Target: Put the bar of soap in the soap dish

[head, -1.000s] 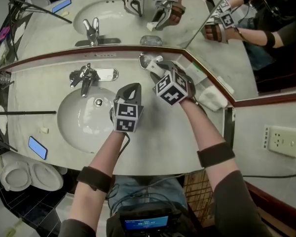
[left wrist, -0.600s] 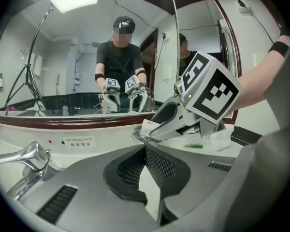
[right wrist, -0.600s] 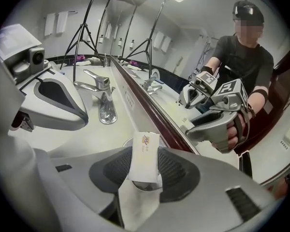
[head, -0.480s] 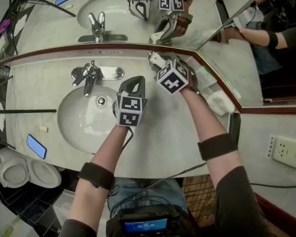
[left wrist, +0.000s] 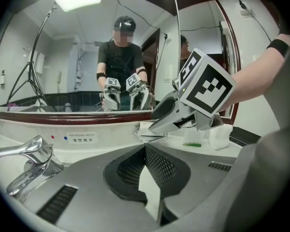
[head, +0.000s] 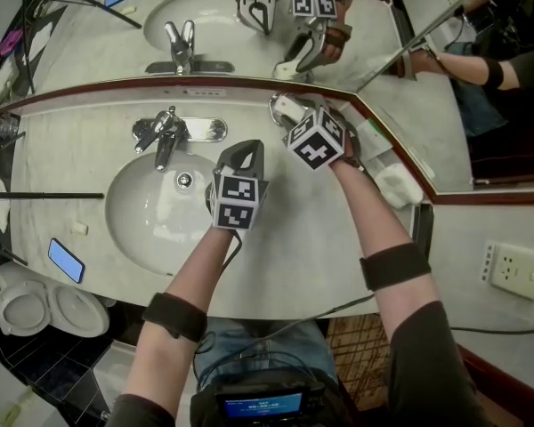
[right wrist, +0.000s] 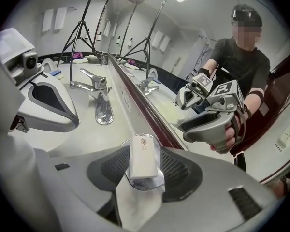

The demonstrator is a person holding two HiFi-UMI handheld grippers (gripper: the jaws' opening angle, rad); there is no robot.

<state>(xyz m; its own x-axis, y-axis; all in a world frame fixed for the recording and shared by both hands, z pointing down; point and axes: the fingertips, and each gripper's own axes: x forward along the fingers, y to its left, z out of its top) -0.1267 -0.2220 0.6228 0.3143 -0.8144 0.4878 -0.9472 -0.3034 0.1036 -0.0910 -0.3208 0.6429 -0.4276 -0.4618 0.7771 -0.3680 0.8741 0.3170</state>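
Observation:
A white bar of soap [right wrist: 142,159] lies in the shiny metal soap dish [right wrist: 154,183] at the back of the counter by the mirror. My right gripper [right wrist: 145,151] reaches down over the dish. Its jaws have just been opening and now stand on either side of the bar with a gap at each pad, so it is open. In the head view the dish [head: 274,103] shows just beyond the right gripper [head: 295,118]. My left gripper [head: 241,149] hovers at the basin's right rim, shut and empty. From the left gripper [left wrist: 146,151] view the dish [left wrist: 147,133] sits under the right gripper's tips.
A chrome faucet [head: 165,136] stands behind the oval basin [head: 133,229]. White toiletry packs [head: 393,185] lie in the right corner. A blue phone [head: 67,261] rests at the counter's left front. A black tripod leg [head: 44,196] crosses the left side. Mirrors line the back wall.
My right gripper has edged a little nearer the back wall over the dish. The left gripper has hardly moved.

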